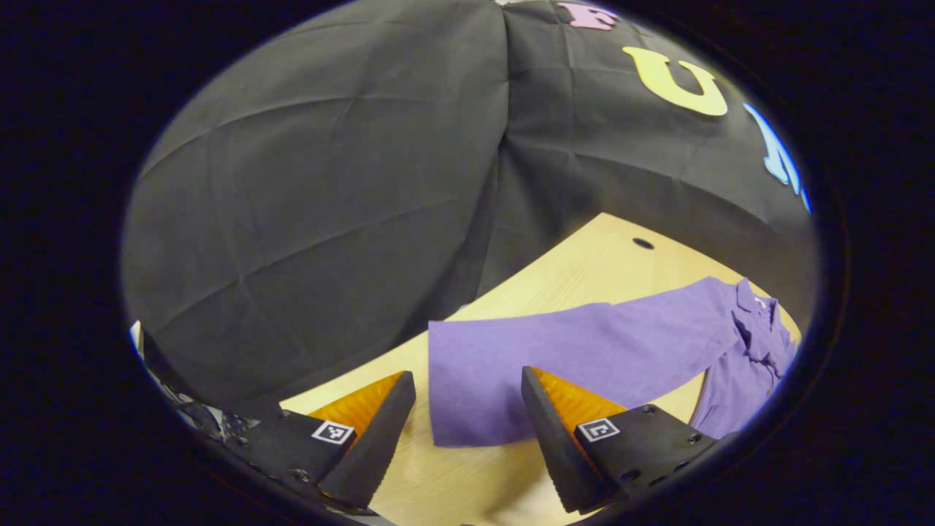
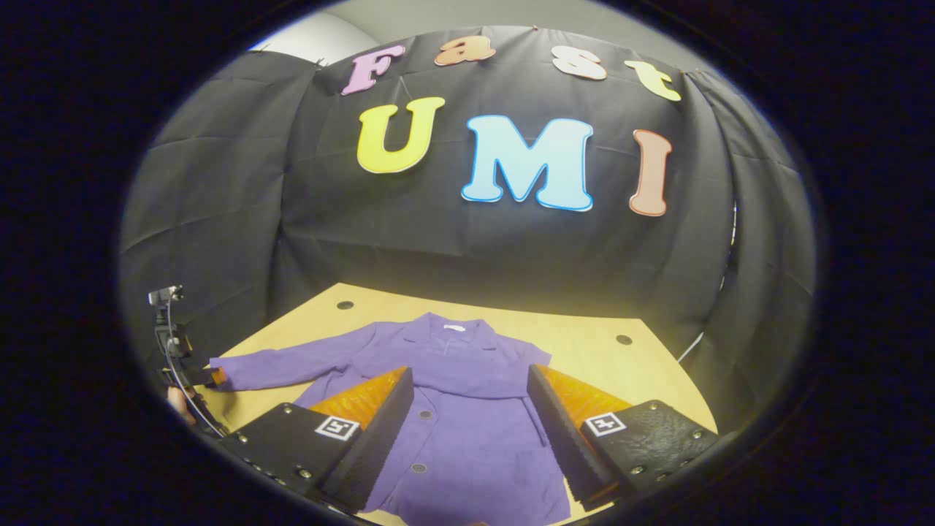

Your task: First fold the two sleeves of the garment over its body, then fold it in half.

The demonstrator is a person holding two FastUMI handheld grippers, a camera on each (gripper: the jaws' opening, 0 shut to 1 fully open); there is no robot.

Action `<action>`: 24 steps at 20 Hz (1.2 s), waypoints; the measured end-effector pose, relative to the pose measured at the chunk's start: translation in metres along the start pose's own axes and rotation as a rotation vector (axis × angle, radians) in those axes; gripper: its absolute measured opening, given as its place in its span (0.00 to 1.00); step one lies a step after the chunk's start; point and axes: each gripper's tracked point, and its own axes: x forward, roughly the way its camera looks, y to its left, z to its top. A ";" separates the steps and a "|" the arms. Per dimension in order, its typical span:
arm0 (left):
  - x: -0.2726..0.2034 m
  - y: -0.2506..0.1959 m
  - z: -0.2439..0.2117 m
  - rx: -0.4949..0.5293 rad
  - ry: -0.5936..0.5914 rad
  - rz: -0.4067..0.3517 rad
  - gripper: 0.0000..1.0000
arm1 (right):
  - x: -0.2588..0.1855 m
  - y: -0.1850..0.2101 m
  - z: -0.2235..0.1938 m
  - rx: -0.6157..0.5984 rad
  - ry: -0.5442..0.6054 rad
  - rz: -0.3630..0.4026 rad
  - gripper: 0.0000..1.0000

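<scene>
A purple buttoned garment [image 2: 467, 446] lies flat on the wooden table [image 2: 657, 380], collar [image 2: 453, 329] at the far side. One sleeve [image 2: 292, 361] stretches out to the left, and a band of cloth crosses the chest. My right gripper [image 2: 471, 420] hovers open over the garment's body, with nothing between its fingers. In the left gripper view that outstretched sleeve [image 1: 584, 343] runs from the collar [image 1: 760, 321] toward me. Its cuff end [image 1: 475, 409] lies between the fingers of my open left gripper [image 1: 467, 424]. The left gripper [image 2: 182, 365] also appears at the sleeve's end in the right gripper view.
The table has small round holes [image 2: 345, 305] [image 2: 623, 340] near its far corners, one of them [image 1: 643, 243] beyond the sleeve. Black cloth walls close the booth behind and to the sides. Bare tabletop [image 1: 453, 482] lies in front of the cuff.
</scene>
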 end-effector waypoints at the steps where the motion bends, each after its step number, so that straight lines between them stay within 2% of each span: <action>1: 0.006 0.001 -0.002 0.012 0.006 0.017 0.94 | -0.001 -0.001 -0.002 0.008 0.006 0.006 0.93; 2: 0.009 0.000 0.001 0.024 -0.007 0.011 0.96 | -0.003 -0.001 -0.002 0.017 0.008 0.010 0.96; 3: 0.011 -0.003 0.002 0.031 -0.008 0.015 0.94 | -0.004 -0.002 -0.001 0.028 0.011 0.013 0.96; 4: 0.012 -0.004 0.001 0.044 -0.006 0.024 0.96 | -0.005 -0.002 -0.002 0.036 0.011 0.016 0.96; 6: 0.014 -0.008 0.001 0.058 -0.002 0.006 0.96 | -0.004 -0.003 -0.003 0.046 0.014 0.018 0.96; 8: 0.013 -0.011 0.002 0.062 -0.002 0.002 0.87 | -0.001 0.002 -0.006 0.062 0.020 0.031 0.96; 10: 0.015 -0.016 0.002 0.065 -0.002 0.000 0.73 | 0.002 0.005 -0.008 0.073 0.024 0.042 0.96; 11: 0.016 -0.018 0.001 0.065 -0.003 -0.013 0.72 | 0.003 0.005 -0.009 0.075 0.025 0.044 0.96; 13: 0.015 -0.014 0.004 0.034 -0.018 -0.003 0.35 | 0.004 0.003 -0.009 0.078 0.027 0.047 0.96; 14: 0.016 -0.015 0.003 0.029 -0.019 0.002 0.29 | 0.004 0.002 -0.010 0.081 0.030 0.047 0.96; 15: 0.017 -0.015 0.003 0.042 -0.016 0.001 0.17 | 0.006 0.001 -0.013 0.085 0.031 0.046 0.93; 16: 0.016 -0.017 0.002 0.059 -0.002 0.005 0.17 | 0.006 -0.002 -0.013 0.090 0.034 0.045 0.96; 17: 0.014 -0.020 0.002 0.077 0.008 0.010 0.09 | 0.007 -0.005 -0.014 0.094 0.037 0.042 0.96; 21: 0.002 -0.051 0.015 0.084 0.011 -0.036 0.09 | 0.005 -0.021 -0.013 0.112 0.031 0.007 0.96; 24: -0.023 -0.100 0.041 0.090 -0.038 -0.130 0.09 | 0.000 -0.029 -0.021 0.117 0.043 -0.010 0.96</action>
